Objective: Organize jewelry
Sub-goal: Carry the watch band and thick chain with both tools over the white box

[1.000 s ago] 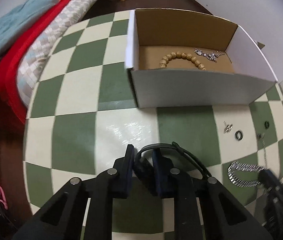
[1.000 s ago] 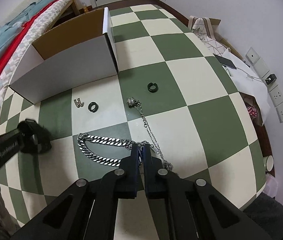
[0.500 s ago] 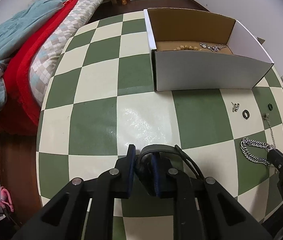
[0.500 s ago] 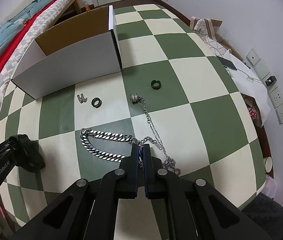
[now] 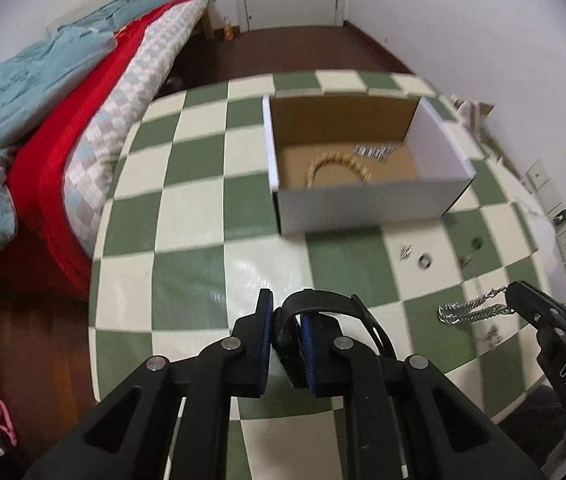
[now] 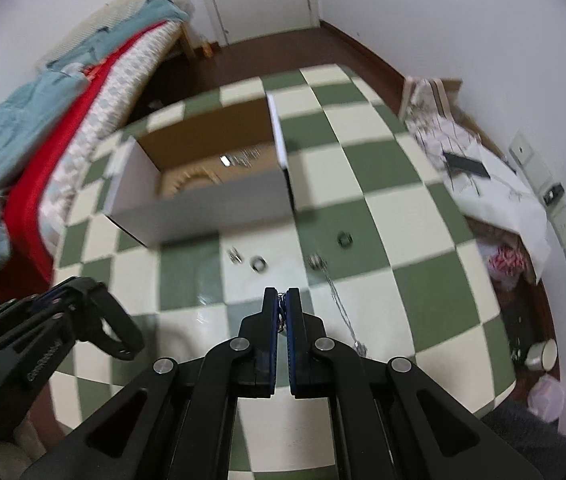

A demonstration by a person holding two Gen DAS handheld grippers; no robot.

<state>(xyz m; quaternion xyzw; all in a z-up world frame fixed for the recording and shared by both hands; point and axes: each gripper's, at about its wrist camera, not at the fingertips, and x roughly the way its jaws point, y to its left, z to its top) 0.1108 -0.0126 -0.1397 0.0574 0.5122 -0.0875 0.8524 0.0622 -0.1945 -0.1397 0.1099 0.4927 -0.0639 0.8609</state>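
Both grippers raised above the checkered bench (image 5: 187,268), tilted down toward the box.

Left gripper (image 5: 286,322): nearly closed, pinching a black watch (image 5: 325,308), its strap looping out to the right of the fingers. Sits over the near-left part of the bench.

Right gripper (image 6: 282,308): almost fully closed on a silver curb chain (image 5: 473,312); from the left wrist view, chain dangles from the fingertips, clear of the bench. Only a few links visible between the pads in its own view.

Cardboard box (image 5: 363,204) toward the far edge of the bench, open top, holding a wooden bead bracelet (image 5: 339,164) and a small silver piece (image 5: 375,150).

On the bench between box and grippers: small silver clasp (image 6: 235,256), black ring (image 6: 259,265), second black ring (image 6: 345,239) further right, thin necklace (image 6: 339,300) trailing toward the near edge. Motion blur throughout; finer detail unreadable.
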